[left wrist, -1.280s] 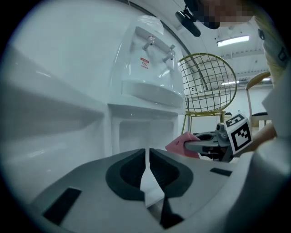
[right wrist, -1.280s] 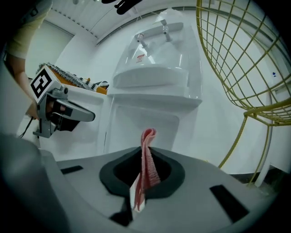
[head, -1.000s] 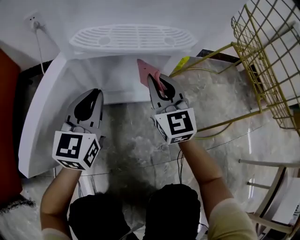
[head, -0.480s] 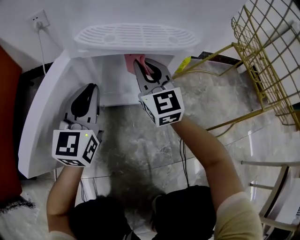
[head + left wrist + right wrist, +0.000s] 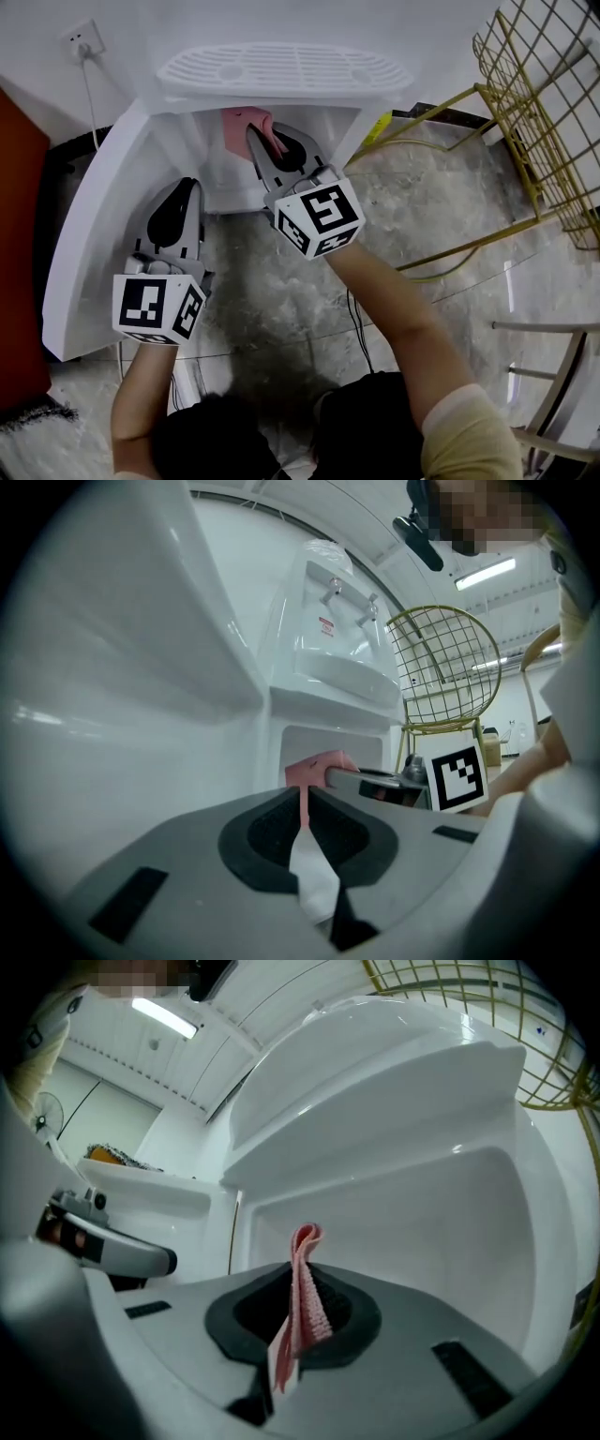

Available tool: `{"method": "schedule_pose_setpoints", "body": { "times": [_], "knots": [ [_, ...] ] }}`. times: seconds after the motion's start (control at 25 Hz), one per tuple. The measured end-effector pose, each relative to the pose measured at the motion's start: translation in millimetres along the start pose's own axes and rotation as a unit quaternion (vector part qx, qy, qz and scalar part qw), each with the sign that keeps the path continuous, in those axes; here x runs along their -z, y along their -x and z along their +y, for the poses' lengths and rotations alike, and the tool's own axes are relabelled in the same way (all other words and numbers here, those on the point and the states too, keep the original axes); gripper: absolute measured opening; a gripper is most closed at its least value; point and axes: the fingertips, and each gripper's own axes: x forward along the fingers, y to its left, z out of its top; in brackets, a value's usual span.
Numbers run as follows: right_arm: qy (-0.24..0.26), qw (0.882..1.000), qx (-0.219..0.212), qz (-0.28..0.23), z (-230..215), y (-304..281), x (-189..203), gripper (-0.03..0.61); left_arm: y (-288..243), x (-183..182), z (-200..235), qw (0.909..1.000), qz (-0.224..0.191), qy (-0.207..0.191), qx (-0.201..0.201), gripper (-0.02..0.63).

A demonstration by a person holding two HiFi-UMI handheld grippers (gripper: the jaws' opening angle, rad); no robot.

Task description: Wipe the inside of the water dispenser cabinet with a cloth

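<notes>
The white water dispenser (image 5: 281, 73) stands at the top of the head view with its cabinet door (image 5: 94, 216) swung open to the left. My right gripper (image 5: 261, 141) reaches into the cabinet opening and is shut on a pink cloth (image 5: 242, 127). In the right gripper view the folded cloth (image 5: 302, 1288) stands up between the jaws, facing the cabinet's white inner wall (image 5: 422, 1204). My left gripper (image 5: 183, 187) hovers lower left, beside the door, shut and holding nothing. From the left gripper view the cloth (image 5: 314, 769) shows ahead at the cabinet mouth.
A gold wire chair (image 5: 544, 122) stands at the right, its legs on the marble floor (image 5: 281, 281). A wall socket (image 5: 80, 39) with a cord is at the upper left. A dark red panel (image 5: 14, 234) runs along the left edge.
My right gripper has carried the pink cloth left and forward, from the cabinet's right edge into the opening. The left gripper has barely shifted.
</notes>
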Motion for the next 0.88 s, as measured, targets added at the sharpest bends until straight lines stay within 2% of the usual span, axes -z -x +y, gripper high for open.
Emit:
{"method": "schedule_pose_setpoints", "body": {
  "times": [0.28, 0.48, 0.64, 0.88],
  "knots": [
    [-0.038, 0.999, -0.006, -0.033, 6, -23, -12, 0.026, -2, 5, 1, 1.0, 0.001, -0.001, -0.001, 0.023],
    [-0.053, 0.997, -0.047, -0.02, 20, -38, -1, 0.026, -3, 12, 7, 0.9999, 0.006, 0.012, -0.003, 0.023],
    [-0.084, 0.994, -0.062, -0.031, 25, -50, -1, 0.026, -5, 18, 12, 0.9995, 0.006, 0.03, -0.006, 0.023],
    [-0.095, 0.992, -0.078, -0.034, 28, -65, 2, 0.026, -9, 18, 13, 0.9996, 0.003, 0.028, -0.002, 0.023]
  ]
}}
